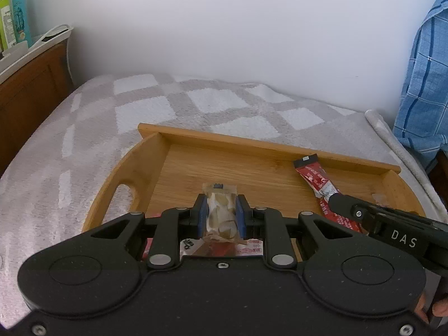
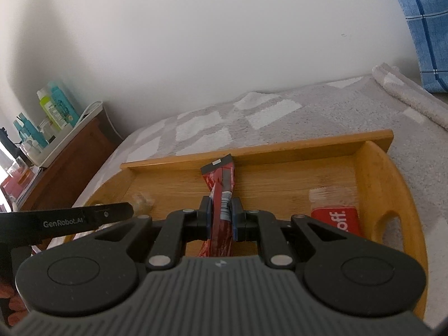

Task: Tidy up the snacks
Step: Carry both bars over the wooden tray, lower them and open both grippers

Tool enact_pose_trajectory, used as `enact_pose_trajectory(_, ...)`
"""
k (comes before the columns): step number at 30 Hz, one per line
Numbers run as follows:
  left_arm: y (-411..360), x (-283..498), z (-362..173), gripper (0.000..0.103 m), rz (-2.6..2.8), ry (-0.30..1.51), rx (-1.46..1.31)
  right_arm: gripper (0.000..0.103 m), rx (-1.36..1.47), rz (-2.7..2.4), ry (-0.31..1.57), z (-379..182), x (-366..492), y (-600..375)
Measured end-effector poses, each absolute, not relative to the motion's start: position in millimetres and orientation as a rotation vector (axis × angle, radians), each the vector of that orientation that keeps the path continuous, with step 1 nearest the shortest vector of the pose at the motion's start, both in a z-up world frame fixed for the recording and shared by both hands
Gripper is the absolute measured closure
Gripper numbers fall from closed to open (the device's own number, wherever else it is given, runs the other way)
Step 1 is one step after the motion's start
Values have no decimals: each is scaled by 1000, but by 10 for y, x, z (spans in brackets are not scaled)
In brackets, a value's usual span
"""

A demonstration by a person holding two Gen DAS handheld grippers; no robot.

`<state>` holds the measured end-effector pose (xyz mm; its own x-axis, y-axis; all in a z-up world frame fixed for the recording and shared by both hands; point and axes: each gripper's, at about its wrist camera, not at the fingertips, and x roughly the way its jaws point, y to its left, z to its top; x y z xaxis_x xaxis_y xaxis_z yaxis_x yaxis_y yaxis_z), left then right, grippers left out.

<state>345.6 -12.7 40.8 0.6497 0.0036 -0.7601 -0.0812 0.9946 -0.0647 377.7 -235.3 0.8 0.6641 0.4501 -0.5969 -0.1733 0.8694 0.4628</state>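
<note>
A wooden tray (image 1: 268,145) with cut-out handles lies on a checked blanket. My left gripper (image 1: 221,204) is shut on a clear packet of pale snacks (image 1: 219,212), held over the tray's near part. My right gripper (image 2: 221,207) is shut on a long red snack stick (image 2: 221,193), whose far end reaches toward the tray's back wall (image 2: 280,147). In the left wrist view the red snack stick (image 1: 316,179) and the right gripper's finger (image 1: 347,204) show at the right. A red packet with white lettering (image 2: 336,218) lies in the tray to the right. More red-and-white wrappers (image 1: 249,247) lie under my left gripper.
A grey and white checked blanket (image 1: 140,106) covers the surface up to a white wall. A brown wooden cabinet (image 2: 70,156) with a white tray of bottles (image 2: 56,109) stands at the left. A blue checked cloth (image 1: 422,84) hangs at the right.
</note>
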Motion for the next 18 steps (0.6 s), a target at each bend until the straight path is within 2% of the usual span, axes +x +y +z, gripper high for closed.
enact_pose_trajectory(9,-148,3467,347,81,43,873,-91,83,395,355,766,-18,3776,-2351)
enact_pose_trajectory(11,-156,3460,342,81,43,873,-85,79,400,353,767,-22,3778,-2353)
enact_pose_trajectory(12,-156,3460,342,80,44,873,-84,76,403,355,767,-23,3778,-2353)
enact_pose_trajectory(16,-170,3435,359,67,47,869,-69,75,414,354,757,-5,3766,-2369)
enact_pose_trajectory(18,-181,3413,378,65,46,865,-58,74,422,353,747,19,3751,-2387)
